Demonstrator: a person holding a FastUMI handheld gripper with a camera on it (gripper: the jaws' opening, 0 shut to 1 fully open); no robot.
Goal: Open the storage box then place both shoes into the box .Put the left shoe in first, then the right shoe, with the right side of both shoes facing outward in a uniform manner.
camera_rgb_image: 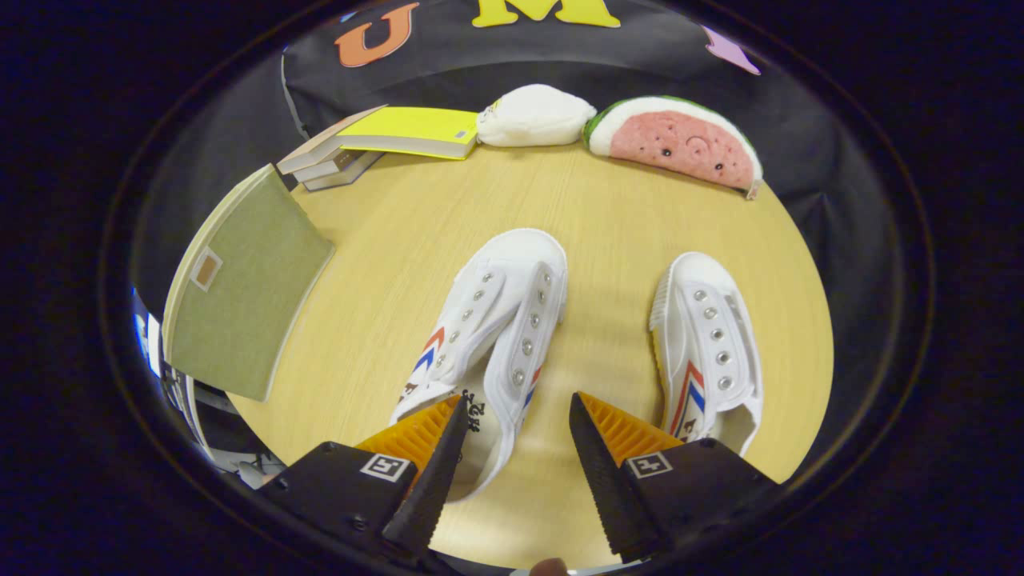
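Gripper view: tongs (516, 436) apart, empty, over the desk (608, 240). Left shoe (488, 336) just ahead, heel between them; right shoe (708, 352) beside; storage box (240, 296) closed, far left. Advice: open box first.

wood table (608, 216), 2 shoes (492, 336), box (240, 308), books (384, 140)

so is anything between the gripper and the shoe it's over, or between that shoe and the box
Nothing visible. The open gripper straddles the nearer shoe's heel opening, and bare table lies between it and the closed box.
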